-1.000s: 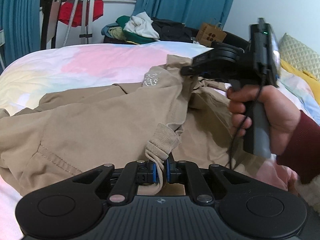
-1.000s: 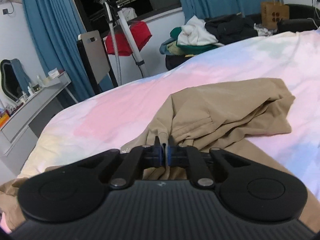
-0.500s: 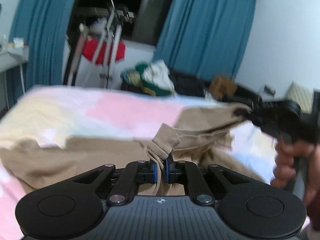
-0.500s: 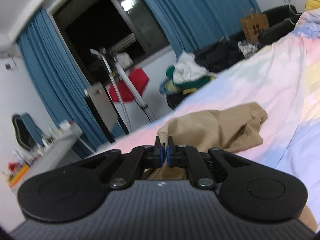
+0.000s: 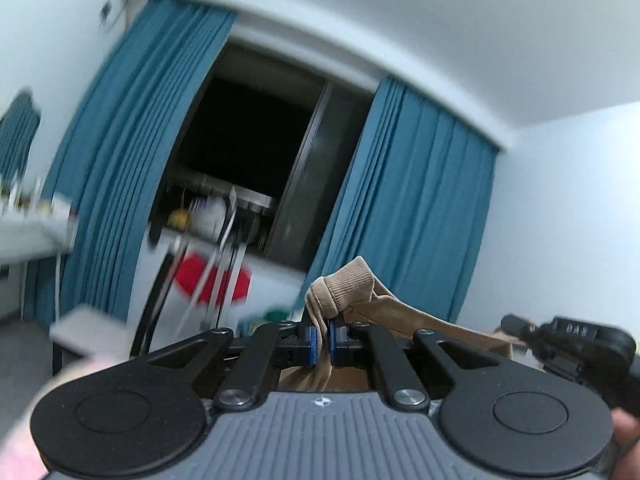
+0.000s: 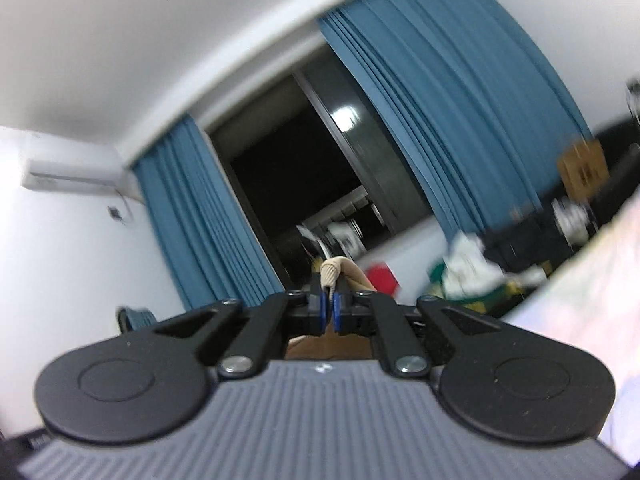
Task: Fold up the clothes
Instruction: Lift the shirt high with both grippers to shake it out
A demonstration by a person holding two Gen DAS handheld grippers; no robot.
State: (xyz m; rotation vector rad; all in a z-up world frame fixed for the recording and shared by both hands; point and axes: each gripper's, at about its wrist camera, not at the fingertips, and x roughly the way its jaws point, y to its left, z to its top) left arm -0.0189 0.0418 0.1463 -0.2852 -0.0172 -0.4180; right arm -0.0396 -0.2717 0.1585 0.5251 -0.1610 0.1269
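I've swung both claws, left (image 5: 322, 340) and right (image 6: 330, 312), up off the bed toward the curtains (image 5: 408, 200), each pinching the tan garment (image 5: 348, 284), airing it for folding.

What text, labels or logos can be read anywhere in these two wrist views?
None can be read.
Right gripper, seen from the left wrist: pale marks on its body, too blurred to read.
Brown paper bag: dark printed shapes, motion-blurred, no letters legible.
Small emblem on each gripper's grey body: a symbol, no words.

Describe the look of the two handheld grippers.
Both match: the left gripper and right gripper have matte black linkage arms, silver pivot screws, two round black discs, a ribbed grey body with a small emblem, and blue pads lining the jaws.
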